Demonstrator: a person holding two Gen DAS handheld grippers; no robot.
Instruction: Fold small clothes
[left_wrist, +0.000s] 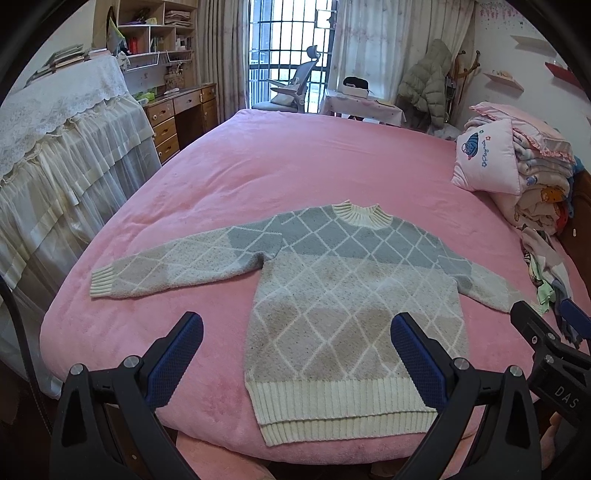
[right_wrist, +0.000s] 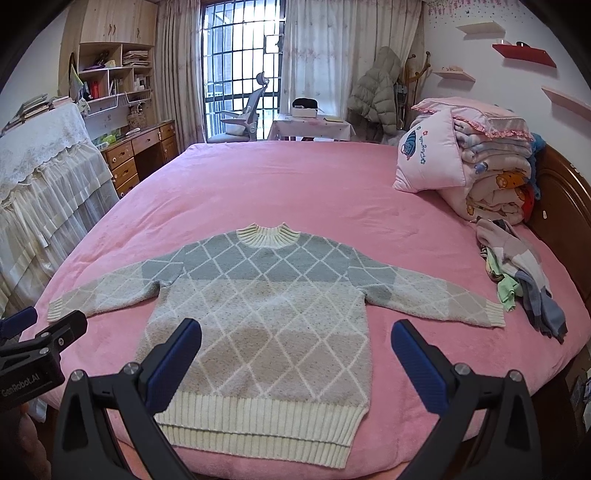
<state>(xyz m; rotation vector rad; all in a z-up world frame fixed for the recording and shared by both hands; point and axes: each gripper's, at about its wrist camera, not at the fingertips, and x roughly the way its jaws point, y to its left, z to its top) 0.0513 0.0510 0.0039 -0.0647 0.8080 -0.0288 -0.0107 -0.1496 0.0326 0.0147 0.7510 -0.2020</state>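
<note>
A small knit sweater (left_wrist: 343, 295) (right_wrist: 266, 317), grey and beige with a white diamond pattern and cream ribbed collar, cuffs and hem, lies flat and face up on the pink bed (left_wrist: 295, 166) (right_wrist: 295, 184), both sleeves spread out. My left gripper (left_wrist: 295, 332) hovers open over the sweater's lower left part, nothing between its blue pads. My right gripper (right_wrist: 295, 343) hangs open above the lower right part, also empty. Each gripper shows at the edge of the other's view: the right gripper (left_wrist: 554, 332) and the left gripper (right_wrist: 40, 339).
A pile of small clothes (right_wrist: 517, 280) (left_wrist: 546, 273) lies at the bed's right side. Behind it stand a pink pillow (right_wrist: 428, 158) and stacked blankets (right_wrist: 495, 177). A lace-covered cabinet (left_wrist: 66, 147) and a wooden desk (left_wrist: 181, 118) stand left of the bed.
</note>
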